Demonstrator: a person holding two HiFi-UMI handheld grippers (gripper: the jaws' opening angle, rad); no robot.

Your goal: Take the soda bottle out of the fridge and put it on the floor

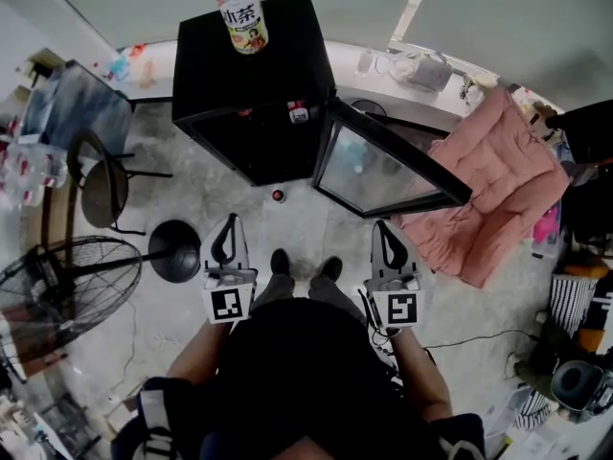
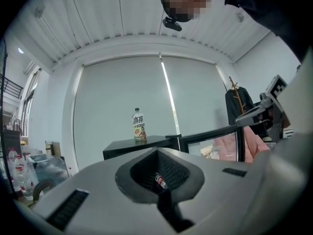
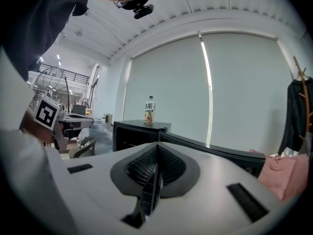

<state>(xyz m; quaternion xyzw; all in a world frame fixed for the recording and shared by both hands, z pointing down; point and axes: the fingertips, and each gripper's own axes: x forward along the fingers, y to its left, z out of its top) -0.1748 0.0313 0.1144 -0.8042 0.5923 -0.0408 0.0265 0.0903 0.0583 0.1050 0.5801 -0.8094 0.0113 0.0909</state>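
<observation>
The left tool (image 1: 230,226) and the right tool (image 1: 383,230) are both closed on nothing (held side by side), and the soda bottle (image 1: 278,195) stands on the floor (image 1: 225,195) just before the open fridge (image 1: 215,80).

A: Grippers, quick?
B: Left gripper (image 1: 229,223) and right gripper (image 1: 382,228) match. Pale grey shells, black teardrop jaws, black ribbed pads (image 3: 155,164), and a black slot (image 3: 79,168) on either side of the shell.
A: Markings?
B: Behind the jaws each has a white marker cube (image 1: 229,304) with black square codes.
A: Clothes?
B: Black top (image 1: 306,372), dark trousers (image 1: 276,290), black shoes (image 1: 280,262). Small black camera (image 3: 143,10) on the head.
</observation>
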